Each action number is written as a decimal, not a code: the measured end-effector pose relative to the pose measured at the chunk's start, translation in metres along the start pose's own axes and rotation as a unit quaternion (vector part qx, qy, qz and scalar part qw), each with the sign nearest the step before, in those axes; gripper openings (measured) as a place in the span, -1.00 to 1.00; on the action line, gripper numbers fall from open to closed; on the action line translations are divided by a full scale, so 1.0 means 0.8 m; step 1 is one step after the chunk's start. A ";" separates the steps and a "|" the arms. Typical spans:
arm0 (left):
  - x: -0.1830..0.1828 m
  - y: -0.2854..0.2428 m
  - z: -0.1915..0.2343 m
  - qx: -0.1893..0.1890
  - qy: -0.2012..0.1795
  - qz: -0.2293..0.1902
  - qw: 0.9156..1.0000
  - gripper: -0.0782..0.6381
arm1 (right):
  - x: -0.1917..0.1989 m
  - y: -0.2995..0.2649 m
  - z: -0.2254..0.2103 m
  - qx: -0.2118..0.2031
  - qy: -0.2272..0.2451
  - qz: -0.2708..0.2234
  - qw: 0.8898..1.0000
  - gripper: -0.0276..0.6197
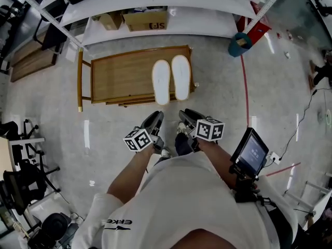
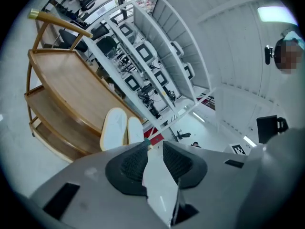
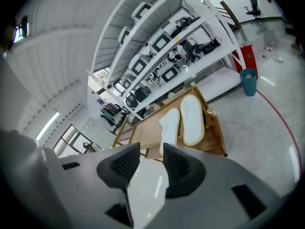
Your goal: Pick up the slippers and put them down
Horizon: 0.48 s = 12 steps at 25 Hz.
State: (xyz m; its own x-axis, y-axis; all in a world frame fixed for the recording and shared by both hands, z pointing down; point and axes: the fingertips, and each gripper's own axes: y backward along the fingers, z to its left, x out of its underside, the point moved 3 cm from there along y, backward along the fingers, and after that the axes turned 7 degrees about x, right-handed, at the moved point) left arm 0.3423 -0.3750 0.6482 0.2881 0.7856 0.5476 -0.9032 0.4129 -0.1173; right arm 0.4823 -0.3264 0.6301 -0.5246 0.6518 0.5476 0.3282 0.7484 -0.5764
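White slippers (image 1: 171,80) with cream edges are laid side by side, touching along their length, at the right end of the top board of a wooden rack (image 1: 119,77). In the left gripper view the slippers (image 2: 114,128) are seen just past the jaw tips, and in the right gripper view they (image 3: 188,118) are seen lying on the same board (image 3: 147,128).

Neither slipper is touched. The left gripper (image 1: 154,120) is held above the floor on the near side of the rack; its jaws are set apart by a narrow gap (image 2: 153,149) and nothing is caught between them. The right gripper (image 1: 188,116) is held just beside it, with its jaws (image 3: 148,156) spread a little wider and likewise empty. A marker cube (image 1: 138,139) is carried on the left gripper and another (image 1: 210,129) on the right.

The letters "SF" are printed in orange on a cardboard box (image 1: 147,19) that is set on a low white shelf (image 1: 207,22) behind the rack. Dark lettering is printed on the person's white shirt (image 1: 176,201), but it cannot be read with certainty. A dark screen (image 1: 250,153) is mounted at the person's right side.

A teal bin (image 1: 239,44) is placed on the floor to the right of the rack, and a red line (image 1: 245,92) is marked on the floor next to it. Nothing is placed between the grippers and the slippers.
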 end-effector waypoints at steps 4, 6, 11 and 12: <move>-0.021 0.015 -0.045 0.030 -0.046 -0.019 0.998 -0.64 | -0.014 0.029 0.045 -0.011 0.050 -0.047 0.998 -0.49; -0.026 0.021 -0.065 0.041 -0.070 -0.021 0.996 -0.71 | -0.019 0.045 0.060 -0.013 0.066 -0.069 0.995 -0.55; -0.034 0.049 -0.102 0.053 -0.119 -0.031 0.991 -0.77 | -0.019 0.084 0.091 -0.001 0.092 -0.118 0.989 -0.81; -0.035 0.056 -0.109 0.054 -0.129 -0.032 0.990 -0.77 | -0.017 0.092 0.097 0.001 0.096 -0.126 0.987 -0.85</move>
State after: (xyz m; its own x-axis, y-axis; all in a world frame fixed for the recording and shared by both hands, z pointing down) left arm 0.3214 -0.3383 0.5554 0.2674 0.6092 0.7466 -0.9187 0.3948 0.0069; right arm 0.4528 -0.2897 0.5331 -0.4314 0.4569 0.7779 0.2054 0.8894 -0.4084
